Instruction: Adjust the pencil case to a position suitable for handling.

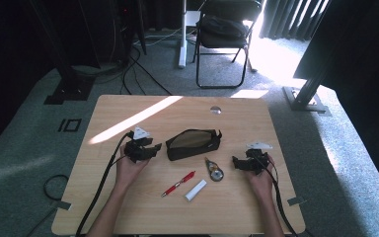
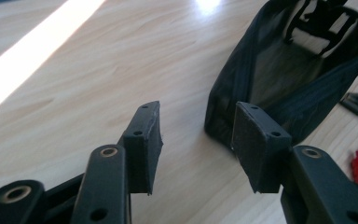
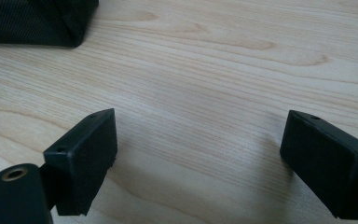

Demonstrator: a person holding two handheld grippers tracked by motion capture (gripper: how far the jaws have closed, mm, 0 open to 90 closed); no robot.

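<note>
A black pouch [image 1: 193,144] is seen lying on its side near the middle of the wooden desk [image 1: 128,106], its mouth zipped open. The left gripper [image 1: 154,147] is held just beside the pouch's left end; in the left gripper view its fingers [image 2: 143,142] are parted about halfway with bare desk between them, nothing is gripped, and the pouch's near corner is seen just beyond the right finger. The right gripper [image 1: 235,162] is held well apart from the pouch, toward the right side of the desk, its fingers [image 3: 85,156] spread wide over bare wood with nothing held. Between the two grippers, in front of the pouch, three small things are laid out: a red pen [image 1: 178,183], a white eraser [image 1: 196,190] just to its right, and a correction tape roller [image 1: 214,170] nearest the right gripper. Nothing lies between the left gripper and the pouch. A strip of sunlight [image 1: 133,120] is cast across the desk's far left, and a folding chair [image 1: 225,34] is seen on the carpet beyond.
</note>
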